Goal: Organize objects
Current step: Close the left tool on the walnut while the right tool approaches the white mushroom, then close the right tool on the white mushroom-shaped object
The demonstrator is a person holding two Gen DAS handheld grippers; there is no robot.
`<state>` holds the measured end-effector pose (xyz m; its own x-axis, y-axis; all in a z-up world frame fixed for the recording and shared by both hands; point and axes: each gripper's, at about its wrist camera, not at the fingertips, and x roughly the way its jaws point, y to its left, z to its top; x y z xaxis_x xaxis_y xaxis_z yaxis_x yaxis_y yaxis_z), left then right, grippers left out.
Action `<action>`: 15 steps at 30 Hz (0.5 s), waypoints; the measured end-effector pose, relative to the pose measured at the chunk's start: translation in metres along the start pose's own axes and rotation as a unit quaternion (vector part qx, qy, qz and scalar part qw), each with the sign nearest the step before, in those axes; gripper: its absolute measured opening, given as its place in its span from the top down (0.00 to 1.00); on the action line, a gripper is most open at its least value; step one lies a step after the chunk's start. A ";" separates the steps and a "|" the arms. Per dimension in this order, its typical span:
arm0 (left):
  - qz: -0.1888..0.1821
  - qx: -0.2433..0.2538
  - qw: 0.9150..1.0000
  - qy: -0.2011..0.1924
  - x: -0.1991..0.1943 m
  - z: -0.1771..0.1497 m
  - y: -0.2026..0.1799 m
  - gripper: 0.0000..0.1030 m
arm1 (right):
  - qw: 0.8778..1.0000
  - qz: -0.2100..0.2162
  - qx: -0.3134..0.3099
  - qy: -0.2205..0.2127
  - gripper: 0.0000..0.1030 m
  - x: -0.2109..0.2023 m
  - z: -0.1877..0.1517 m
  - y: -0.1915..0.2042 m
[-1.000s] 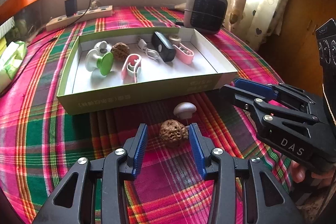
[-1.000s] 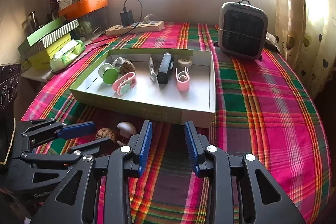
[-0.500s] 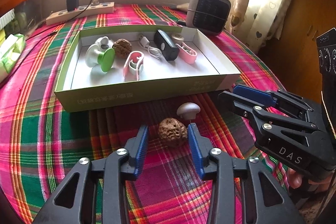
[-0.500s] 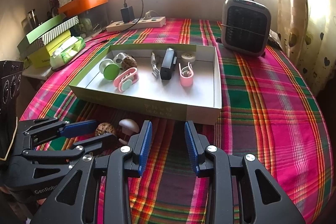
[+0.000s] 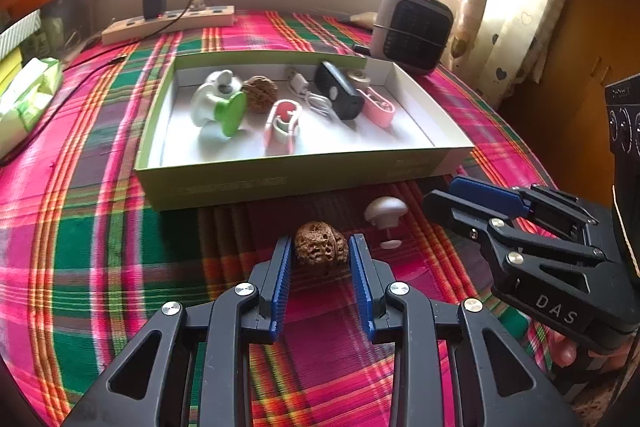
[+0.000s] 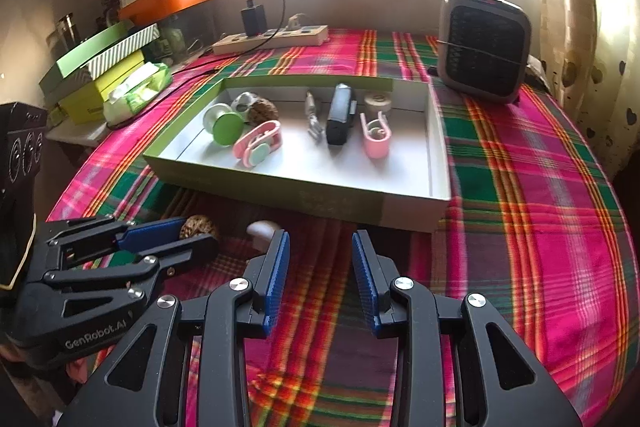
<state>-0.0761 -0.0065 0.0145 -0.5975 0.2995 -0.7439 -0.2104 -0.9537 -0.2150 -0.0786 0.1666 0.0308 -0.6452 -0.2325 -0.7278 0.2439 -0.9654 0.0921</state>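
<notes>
A brown walnut (image 5: 321,242) lies on the plaid cloth in front of the green-walled box (image 5: 280,183). My left gripper (image 5: 321,247) has its jaws around the walnut, close on both sides; contact is unclear. It also shows in the right wrist view (image 6: 176,239) with the walnut (image 6: 197,225) between its fingers. A white mushroom-shaped knob (image 5: 385,213) lies just right of the walnut. My right gripper (image 6: 320,247) is open and empty above the cloth, right of the knob (image 6: 262,229). The box holds a second walnut (image 5: 260,93), pink clips, a black device and a green-white piece.
A small grey heater (image 6: 482,47) stands at the back right. A power strip (image 6: 272,39) with a charger lies at the back. Green boxes and a tissue pack (image 6: 136,93) sit at the left edge. A curtain hangs at the right.
My left gripper has moved forward so the walnut now sits between its pads, and the jaws have narrowed around it. The right gripper has shifted slightly forward.
</notes>
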 end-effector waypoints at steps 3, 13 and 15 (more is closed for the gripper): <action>0.007 -0.004 1.000 -0.002 -0.002 0.000 0.006 0.74 | 1.000 0.013 -0.003 -0.002 0.67 0.001 -0.001 0.005; 0.014 -0.011 1.000 -0.006 -0.006 -0.001 0.018 0.74 | 0.999 0.026 -0.016 0.010 0.67 0.011 -0.001 0.018; 0.015 -0.012 1.000 -0.006 -0.005 -0.001 0.019 0.74 | 0.999 0.026 -0.016 0.012 0.67 0.013 -0.001 0.018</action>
<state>-0.0766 -0.0267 0.0136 -0.6125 0.2715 -0.7424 -0.1747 -0.9624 -0.2079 -0.0815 0.1461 0.0227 -0.6136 -0.2797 -0.7385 0.3007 -0.9475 0.1090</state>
